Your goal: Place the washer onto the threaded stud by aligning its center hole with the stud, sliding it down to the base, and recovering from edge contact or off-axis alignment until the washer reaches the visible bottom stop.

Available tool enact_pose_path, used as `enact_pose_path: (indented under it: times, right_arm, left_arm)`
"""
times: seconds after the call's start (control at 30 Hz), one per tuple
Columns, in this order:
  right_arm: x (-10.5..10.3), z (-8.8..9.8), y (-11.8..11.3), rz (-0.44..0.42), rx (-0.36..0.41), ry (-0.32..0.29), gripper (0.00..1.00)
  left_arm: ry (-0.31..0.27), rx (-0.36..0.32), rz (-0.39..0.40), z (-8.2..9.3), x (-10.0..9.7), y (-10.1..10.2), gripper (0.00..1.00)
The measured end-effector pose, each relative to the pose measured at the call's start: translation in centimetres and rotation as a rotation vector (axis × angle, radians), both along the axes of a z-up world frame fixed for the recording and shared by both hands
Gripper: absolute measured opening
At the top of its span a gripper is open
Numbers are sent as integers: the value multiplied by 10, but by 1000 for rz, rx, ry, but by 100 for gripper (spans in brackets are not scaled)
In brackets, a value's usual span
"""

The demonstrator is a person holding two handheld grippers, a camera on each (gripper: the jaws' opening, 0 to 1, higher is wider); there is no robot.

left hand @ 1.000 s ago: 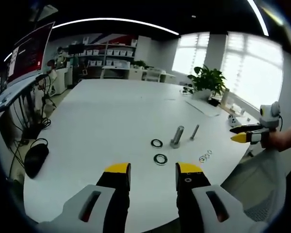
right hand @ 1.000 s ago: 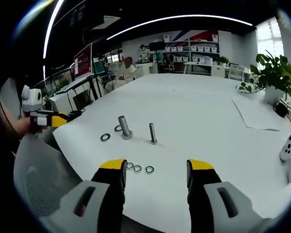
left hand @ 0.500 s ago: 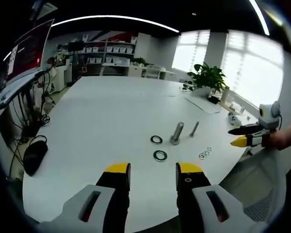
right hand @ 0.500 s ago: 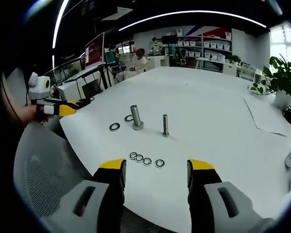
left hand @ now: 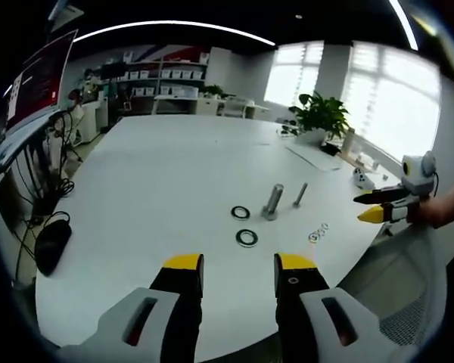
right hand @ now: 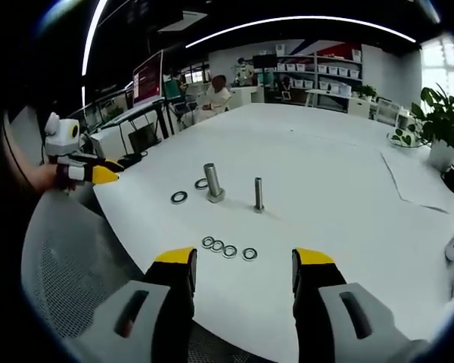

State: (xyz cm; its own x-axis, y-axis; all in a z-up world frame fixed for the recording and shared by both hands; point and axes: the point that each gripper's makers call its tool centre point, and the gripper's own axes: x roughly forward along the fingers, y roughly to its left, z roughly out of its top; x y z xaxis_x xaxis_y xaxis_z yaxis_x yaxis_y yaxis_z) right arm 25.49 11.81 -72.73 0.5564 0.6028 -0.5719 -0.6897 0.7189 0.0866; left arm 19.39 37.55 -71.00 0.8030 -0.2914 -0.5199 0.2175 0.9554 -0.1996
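Four small washers [right hand: 228, 249] lie in a row on the white worktop [right hand: 340, 204], near the slim threaded stud [right hand: 258, 194] and thicker bolt [right hand: 212, 183]. Left gripper [left hand: 238, 266] and right gripper [right hand: 242, 259] hover above the edge, jaws apart, empty.

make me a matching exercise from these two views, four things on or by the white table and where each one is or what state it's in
Things:
1. thick bolt
2. thin stud
3. small washers
4. black mouse

Places or states:
A. lying in a row nearest the right gripper
B. standing upright, bare, nothing on it
C. at the table edge by the cables
D. standing on its wide head between two dark washers

Pairs: 1-D, 2-B, 3-A, 4-C
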Motion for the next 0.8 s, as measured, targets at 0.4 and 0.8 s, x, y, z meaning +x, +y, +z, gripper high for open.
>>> enact_pose_path:
  times: [0.4, 0.8]
  right_arm:
    - [0, 0, 1, 6, 3, 2, 53]
    - [0, 3, 2, 3, 19, -5, 53]
  left_arm:
    - [46, 5, -40, -5, -2, -7, 34]
    - [100, 9, -81, -8, 6, -12, 36]
